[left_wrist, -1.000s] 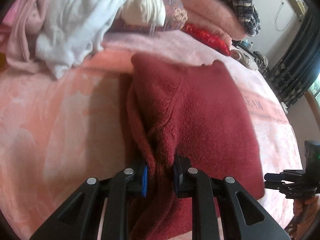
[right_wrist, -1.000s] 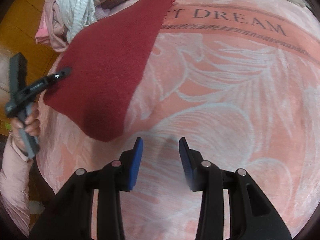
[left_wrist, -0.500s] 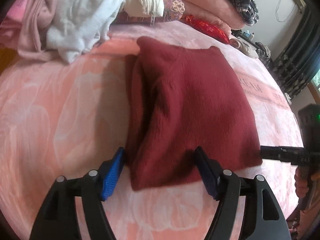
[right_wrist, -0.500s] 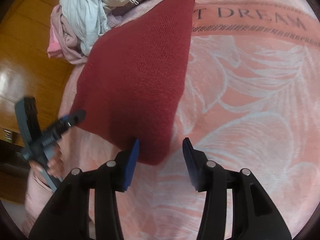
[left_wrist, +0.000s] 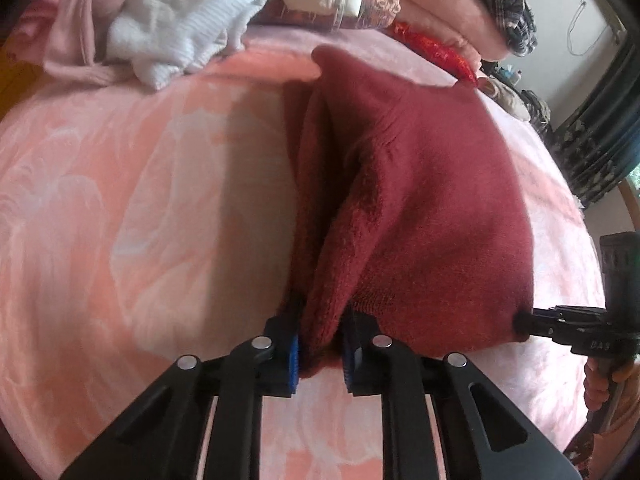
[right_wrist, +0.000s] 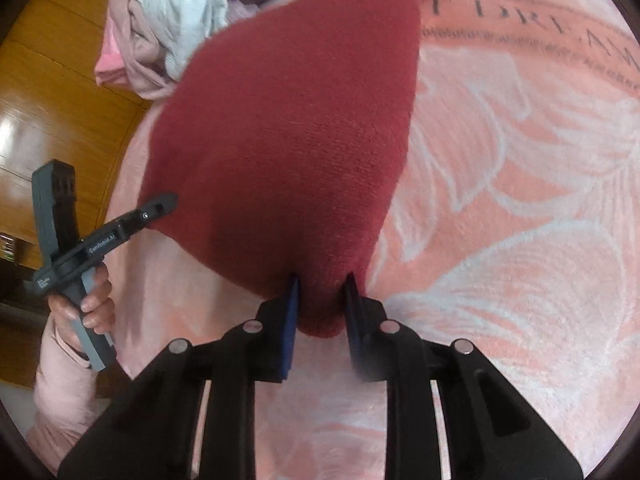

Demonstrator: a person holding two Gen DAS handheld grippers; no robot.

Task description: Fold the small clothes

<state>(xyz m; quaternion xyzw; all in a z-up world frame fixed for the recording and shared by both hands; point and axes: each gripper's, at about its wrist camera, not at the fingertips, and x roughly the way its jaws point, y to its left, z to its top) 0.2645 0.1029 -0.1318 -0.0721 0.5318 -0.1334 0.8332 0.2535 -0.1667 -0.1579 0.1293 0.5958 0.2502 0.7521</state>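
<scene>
Now both tools, left (left_wrist: 320, 354) and right (right_wrist: 320, 320), clamping red sweater (left_wrist: 420, 208) corners

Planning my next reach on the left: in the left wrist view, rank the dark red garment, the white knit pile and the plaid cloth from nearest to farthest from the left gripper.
1. Dark red garment: clamped in the left gripper, its near corner between the pads.
2. White knit pile: beyond it, upper left on the bed.
3. Plaid cloth: farthest, upper right atop the stacked pink bedding.
</scene>
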